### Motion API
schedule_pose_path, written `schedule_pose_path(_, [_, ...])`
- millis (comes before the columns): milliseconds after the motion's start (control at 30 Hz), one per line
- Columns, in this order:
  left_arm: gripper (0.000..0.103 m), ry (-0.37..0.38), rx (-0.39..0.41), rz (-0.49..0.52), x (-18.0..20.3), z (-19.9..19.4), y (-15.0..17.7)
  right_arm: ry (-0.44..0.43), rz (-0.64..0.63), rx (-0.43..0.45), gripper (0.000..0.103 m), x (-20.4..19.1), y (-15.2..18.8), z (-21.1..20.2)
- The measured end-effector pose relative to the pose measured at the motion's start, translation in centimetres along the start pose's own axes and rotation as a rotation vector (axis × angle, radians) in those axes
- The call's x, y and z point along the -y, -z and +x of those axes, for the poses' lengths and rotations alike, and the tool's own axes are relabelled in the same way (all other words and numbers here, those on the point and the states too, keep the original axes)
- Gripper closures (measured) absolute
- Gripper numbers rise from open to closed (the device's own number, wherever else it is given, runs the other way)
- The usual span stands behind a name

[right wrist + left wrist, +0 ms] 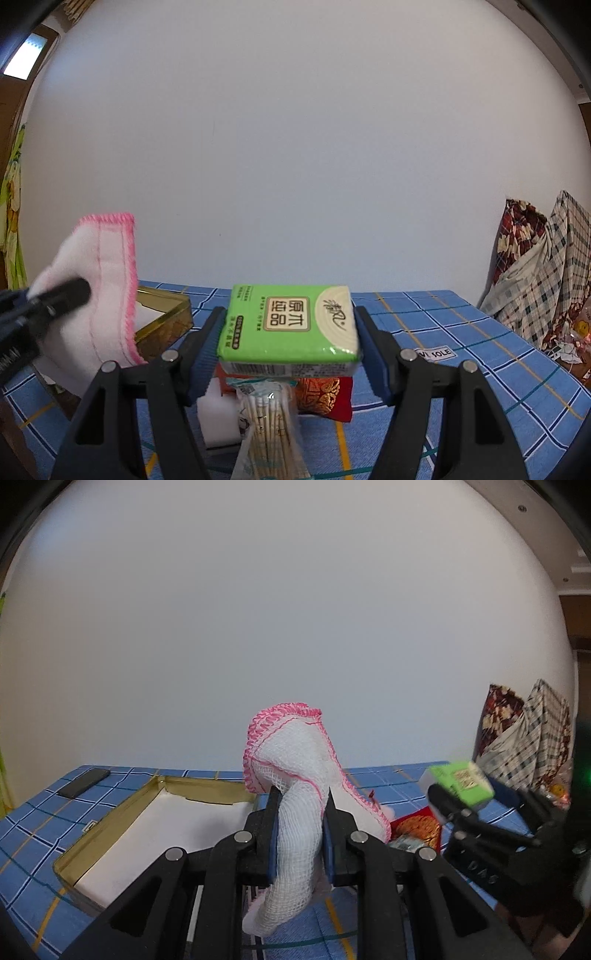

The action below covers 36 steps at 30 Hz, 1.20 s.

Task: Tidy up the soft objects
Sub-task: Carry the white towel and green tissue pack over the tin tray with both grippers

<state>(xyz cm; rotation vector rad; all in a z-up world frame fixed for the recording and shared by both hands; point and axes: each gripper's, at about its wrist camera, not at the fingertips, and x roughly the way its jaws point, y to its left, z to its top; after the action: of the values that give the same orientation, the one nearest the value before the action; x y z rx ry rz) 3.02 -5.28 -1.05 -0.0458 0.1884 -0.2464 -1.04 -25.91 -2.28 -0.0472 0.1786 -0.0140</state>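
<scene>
Blue checked cloth (33,834) covers the table in front of a plain white wall, and on it lies an open gold-rimmed metal tin with a white lining (122,849). Above the table, the left gripper (300,834) is closed tight on a white gauze cloth with pink stitched edging (295,760), bunched into a narrow rope between the blue pads while the rest flops over above and trails below. It is light, limp and shapeless, so it will sag and swing; pinching a gathered fold, as now, looks more secure than pinching one edge. The right gripper (288,347) clamps a green plastic-wrapped pack of paper tissues (288,321) across its two short sides, held level above a red and gold patterned pouch (325,397), a bag of cotton swabs (266,424) and a white foam block (216,417). That pack is light and squashy with a slick wrapper, so firm pressure on its flat sides suits it, though too much would likely crumple it.
</scene>
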Motion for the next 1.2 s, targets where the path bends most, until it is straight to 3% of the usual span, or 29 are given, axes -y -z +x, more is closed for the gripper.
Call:
schedule_pose_path(267, [0.083,0.046,0.0,-0.053,-2.0,-0.4,-1.3,-0.004,0.011,0.003,0.035,0.3,0.1,-0.1])
schedule_pose_path(667, [0.083,-0.013,-0.025,0.019,-2.3,0.0,-1.3,-0.044,-0.043,0.001,0.035,-1.4,0.0,0.2])
schedule_pose_path(1200, [0.083,-0.082,-0.083,0.016,-7.5,1.9,-2.9,-0.119,-0.095,-0.048,0.035,-5.4,-0.3,2.8])
